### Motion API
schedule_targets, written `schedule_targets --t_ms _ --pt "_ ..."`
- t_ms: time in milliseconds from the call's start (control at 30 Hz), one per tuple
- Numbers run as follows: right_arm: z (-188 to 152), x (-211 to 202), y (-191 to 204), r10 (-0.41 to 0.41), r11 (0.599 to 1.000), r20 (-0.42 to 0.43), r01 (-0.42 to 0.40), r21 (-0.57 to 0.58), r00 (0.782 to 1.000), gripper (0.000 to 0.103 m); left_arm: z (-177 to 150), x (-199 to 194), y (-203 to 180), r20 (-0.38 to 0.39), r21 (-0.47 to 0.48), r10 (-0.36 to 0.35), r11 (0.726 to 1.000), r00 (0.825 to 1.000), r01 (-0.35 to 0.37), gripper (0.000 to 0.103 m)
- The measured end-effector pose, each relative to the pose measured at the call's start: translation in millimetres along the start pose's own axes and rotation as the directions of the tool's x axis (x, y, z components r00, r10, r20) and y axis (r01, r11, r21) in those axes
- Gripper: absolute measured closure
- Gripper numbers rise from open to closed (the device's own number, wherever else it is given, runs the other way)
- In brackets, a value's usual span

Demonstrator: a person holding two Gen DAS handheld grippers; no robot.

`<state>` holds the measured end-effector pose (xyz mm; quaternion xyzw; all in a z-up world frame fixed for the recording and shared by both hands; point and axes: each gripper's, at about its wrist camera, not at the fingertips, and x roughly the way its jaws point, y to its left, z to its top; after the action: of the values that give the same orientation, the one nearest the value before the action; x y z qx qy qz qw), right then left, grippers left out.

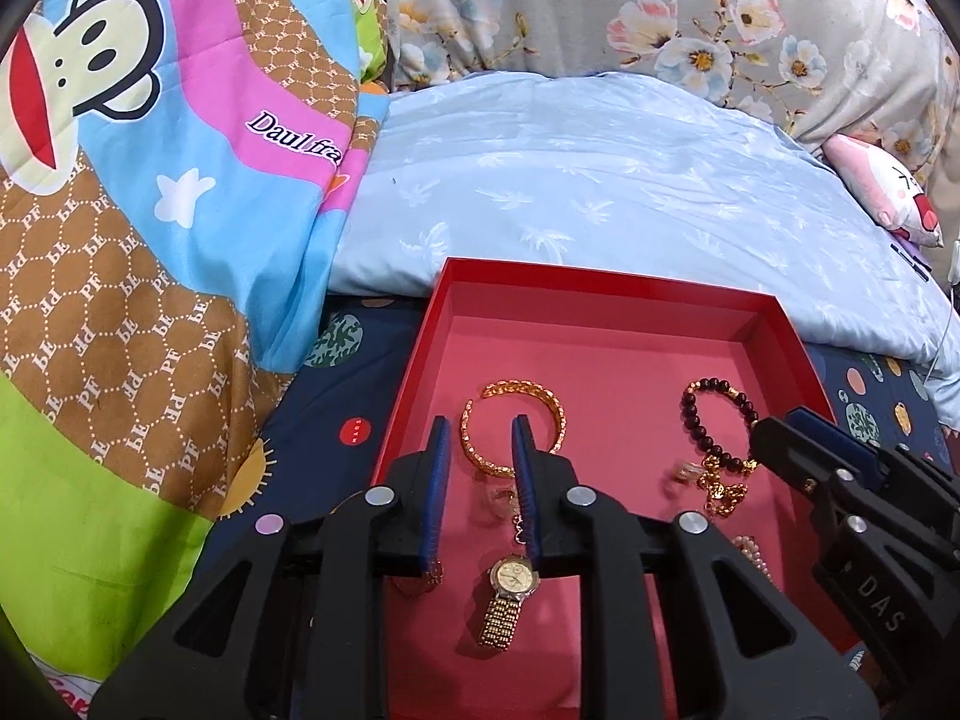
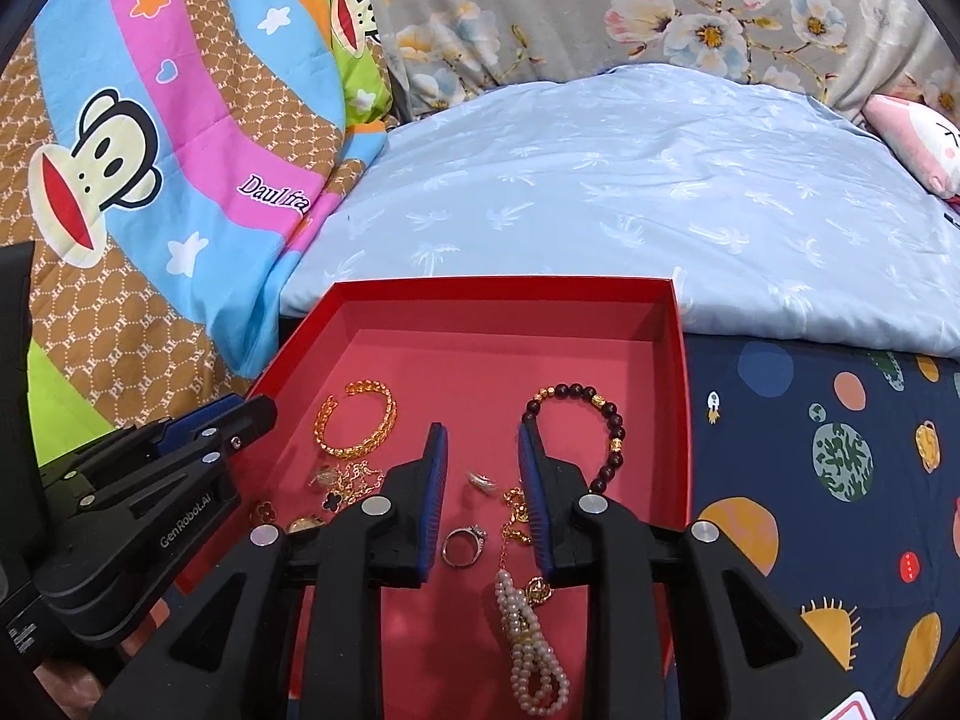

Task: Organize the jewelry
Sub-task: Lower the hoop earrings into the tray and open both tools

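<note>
A shallow red box (image 1: pixel 600 277) lies on the bed with jewelry on its pink floor. My left gripper (image 1: pixel 482 420) hangs open over a gold bangle (image 1: pixel 516 387), with a gold watch (image 1: pixel 510 579) lower between its fingers and untouched. My right gripper (image 2: pixel 481 427) is open too, beside a dark beaded bracelet (image 2: pixel 606 414). A small blurred ring (image 2: pixel 483 480) shows in its gap, apart from both pads. A silver ring (image 2: pixel 462 546), a pearl strand (image 2: pixel 531 660) and a gold chain (image 2: pixel 354 477) lie below.
The box sits on a navy planet-print sheet (image 2: pixel 810 450). A pale blue quilt (image 1: pixel 600 180) is bunched behind it and a cartoon monkey blanket (image 1: pixel 150 210) rises on the left. A pink plush toy (image 1: pixel 882 192) lies at the far right.
</note>
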<state>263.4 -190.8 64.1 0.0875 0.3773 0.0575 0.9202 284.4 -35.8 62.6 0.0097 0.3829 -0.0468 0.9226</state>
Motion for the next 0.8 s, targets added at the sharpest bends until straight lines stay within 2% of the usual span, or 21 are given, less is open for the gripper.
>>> schedule_targets --t_ms 400,467,533,600,667,800 --pt "-12 -27 10 -0.011 1.000 0.017 0.011 -0.016 1.000 0.078 -5 -24 -10 0.021 0.024 -0.012 1.000 1.000 0.011 0.079" --pt "-15 -31 11 -0.018 1.000 0.014 0.018 -0.025 1.000 0.078 -7 -29 -11 0.024 0.027 -0.010 1.000 1.000 0.009 0.076" --pt "-19 -35 13 -0.022 0.999 0.011 0.023 -0.029 1.000 0.078 -9 -35 -11 0.034 0.026 -0.003 1.000 0.999 0.002 0.067" --pt "-21 -41 13 -0.025 0.999 0.013 0.026 -0.027 1.000 0.075 -11 -41 -12 0.039 0.028 0.000 1.000 0.999 -0.001 0.067" --pt "-23 -48 14 -0.028 0.999 0.021 0.028 -0.024 0.999 0.068 -12 -46 -12 0.041 0.028 0.000 1.000 0.999 -0.001 0.067" --pt "-29 -65 18 -0.036 0.999 0.037 0.038 -0.029 0.999 0.065 -18 -59 -15 0.042 0.029 -0.006 1.000 0.999 0.005 0.067"
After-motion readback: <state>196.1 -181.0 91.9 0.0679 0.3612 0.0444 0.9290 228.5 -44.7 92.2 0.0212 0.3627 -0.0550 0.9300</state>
